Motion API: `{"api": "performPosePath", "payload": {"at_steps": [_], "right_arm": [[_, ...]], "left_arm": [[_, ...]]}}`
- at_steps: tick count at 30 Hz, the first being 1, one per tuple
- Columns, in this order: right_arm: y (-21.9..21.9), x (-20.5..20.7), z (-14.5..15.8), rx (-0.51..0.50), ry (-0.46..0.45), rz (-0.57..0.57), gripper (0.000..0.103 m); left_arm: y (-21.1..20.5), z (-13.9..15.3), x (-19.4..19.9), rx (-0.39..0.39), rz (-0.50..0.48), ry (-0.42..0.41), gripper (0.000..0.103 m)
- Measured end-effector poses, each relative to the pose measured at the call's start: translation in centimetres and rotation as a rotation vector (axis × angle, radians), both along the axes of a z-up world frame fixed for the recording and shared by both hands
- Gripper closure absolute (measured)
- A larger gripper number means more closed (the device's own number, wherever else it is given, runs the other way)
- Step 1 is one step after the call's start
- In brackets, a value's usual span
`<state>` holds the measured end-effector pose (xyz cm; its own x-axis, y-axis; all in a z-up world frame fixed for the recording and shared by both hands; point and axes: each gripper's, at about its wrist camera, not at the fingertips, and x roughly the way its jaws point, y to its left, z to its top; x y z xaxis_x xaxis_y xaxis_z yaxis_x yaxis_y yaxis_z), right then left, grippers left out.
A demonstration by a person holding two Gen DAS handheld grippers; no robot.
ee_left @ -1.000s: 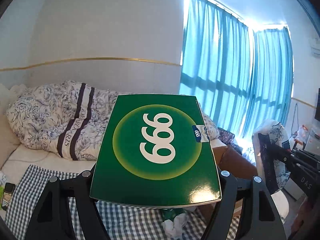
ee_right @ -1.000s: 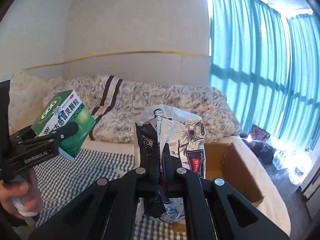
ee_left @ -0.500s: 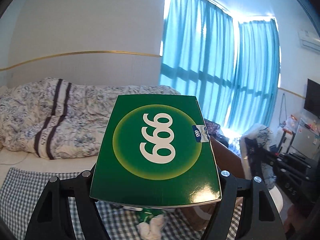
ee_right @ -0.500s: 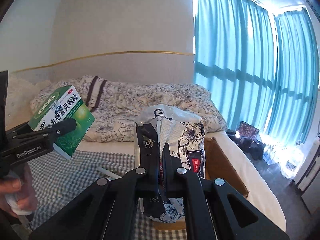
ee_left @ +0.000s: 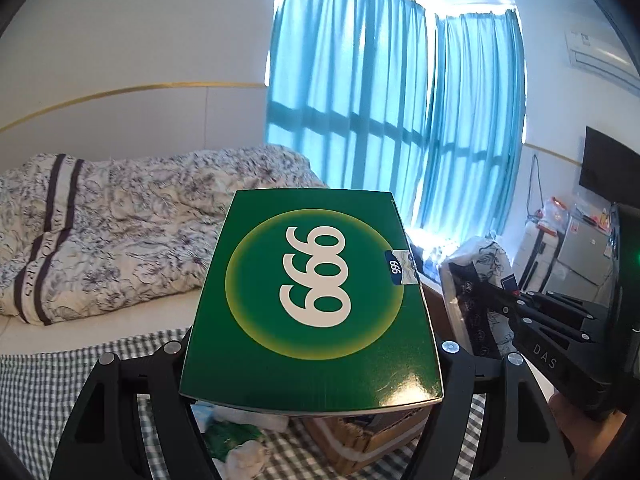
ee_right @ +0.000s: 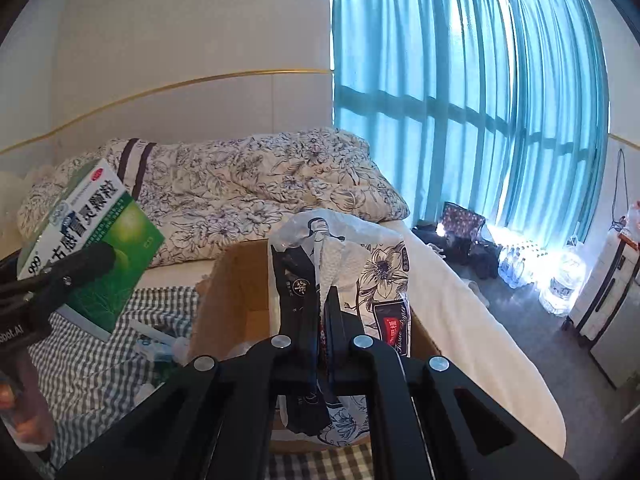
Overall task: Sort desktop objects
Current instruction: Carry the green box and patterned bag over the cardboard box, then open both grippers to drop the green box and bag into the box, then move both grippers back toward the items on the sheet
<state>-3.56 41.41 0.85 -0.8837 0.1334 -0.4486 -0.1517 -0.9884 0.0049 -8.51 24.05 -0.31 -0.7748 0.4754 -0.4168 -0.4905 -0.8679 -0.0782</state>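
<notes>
My left gripper [ee_left: 312, 354] is shut on a green box with "999" printed on it [ee_left: 316, 308], its fingers pressing both long sides. The right wrist view shows that same green box [ee_right: 92, 240] at the left, held up over the checked cloth. A floral tissue pack [ee_right: 340, 272] stands upright in my right gripper [ee_right: 324, 310], whose jaws are shut tight on the plastic wrapper. The pack hangs over an open cardboard box [ee_right: 236, 280]. In the left wrist view the tissue pack [ee_left: 480, 276] and right gripper [ee_left: 516, 304] appear at the right.
A checked cloth [ee_right: 100, 360] carries small items, among them crumpled green and white wrappers [ee_left: 236, 440]. A flowered quilt [ee_right: 240, 192] lies on the bed behind. Blue curtains [ee_right: 460, 100] cover the window. Bags and bottles stand on the floor at the right.
Both grippers have swung to the right and sunk a little, each with its load. The cardboard box has come under the tissue pack. Neither grip has changed.
</notes>
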Motion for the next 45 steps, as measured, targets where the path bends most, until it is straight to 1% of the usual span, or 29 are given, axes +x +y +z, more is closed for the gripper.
{"api": "performPosePath", "payload": {"at_steps": [7, 9, 11, 14, 17, 20, 21, 23, 25, 26, 27, 32, 34, 35, 36, 40, 44, 45], "right_arm": [[1.1, -1.6, -1.0, -0.017, -0.027, 0.011, 0.101], [1.5, -2.4, -1.4, -0.023, -0.040, 0.013, 0.101], [1.8, -3.0, -1.9, -0.033, -0.061, 0.018, 0.101], [2.5, -4.3, -3.1, -0.040, -0.115, 0.030, 0.101], [3.3, -5.0, -4.2, -0.062, -0.163, 0.039, 0.100], [3.9, -5.5, -4.9, -0.071, -0.199, 0.039, 0.098], [4.1, -5.5, -5.0, -0.070, -0.201, 0.037, 0.095], [4.3, -5.3, -5.0, -0.082, -0.193, 0.039, 0.092], [4.3, -4.8, -4.6, -0.087, -0.173, 0.035, 0.084], [4.2, -4.5, -4.4, -0.085, -0.160, 0.035, 0.075], [4.0, -4.3, -4.2, -0.084, -0.149, 0.036, 0.071], [3.1, -3.4, -2.8, -0.064, -0.109, 0.034, 0.070], [2.8, -2.6, -2.0, -0.065, -0.077, 0.022, 0.064], [2.6, -2.3, -1.6, -0.068, -0.064, 0.019, 0.059], [2.4, -2.0, -1.3, -0.069, -0.054, 0.019, 0.056], [1.2, -0.5, 0.3, -0.041, -0.018, 0.021, 0.053], [-0.3, 1.0, 1.3, -0.039, 0.027, 0.032, 0.041], [-0.8, 1.3, 1.6, -0.040, 0.036, 0.040, 0.040]], "left_arm": [[3.0, -2.0, -2.9, -0.046, -0.016, -0.066, 0.027], [3.8, -2.7, -3.9, -0.061, -0.026, -0.099, 0.027], [4.6, -3.4, -4.8, -0.081, -0.042, -0.134, 0.027], [5.9, -4.7, -6.1, -0.118, -0.060, -0.187, 0.026], [6.7, -5.9, -7.0, -0.147, -0.069, -0.225, 0.024], [6.8, -6.4, -7.4, -0.148, -0.063, -0.239, 0.021], [6.7, -6.3, -7.4, -0.139, -0.063, -0.242, 0.020], [6.6, -6.2, -7.4, -0.129, -0.056, -0.242, 0.017], [6.4, -6.0, -7.1, -0.125, -0.052, -0.231, 0.015], [6.2, -5.8, -6.8, -0.123, -0.051, -0.222, 0.014], [6.1, -5.6, -6.7, -0.121, -0.049, -0.216, 0.014], [4.8, -3.8, -5.5, -0.081, -0.046, -0.179, 0.010], [4.2, -2.9, -4.9, -0.068, -0.036, -0.159, 0.010], [3.7, -2.4, -4.6, -0.059, -0.032, -0.149, 0.010], [3.2, -2.1, -4.3, -0.052, -0.029, -0.141, 0.010], [1.0, -0.3, -3.2, -0.026, -0.012, -0.105, 0.008], [-1.9, 1.4, -2.1, -0.005, 0.017, -0.060, 0.007], [-2.6, 1.7, -1.8, -0.001, 0.022, -0.052, 0.005]]}}
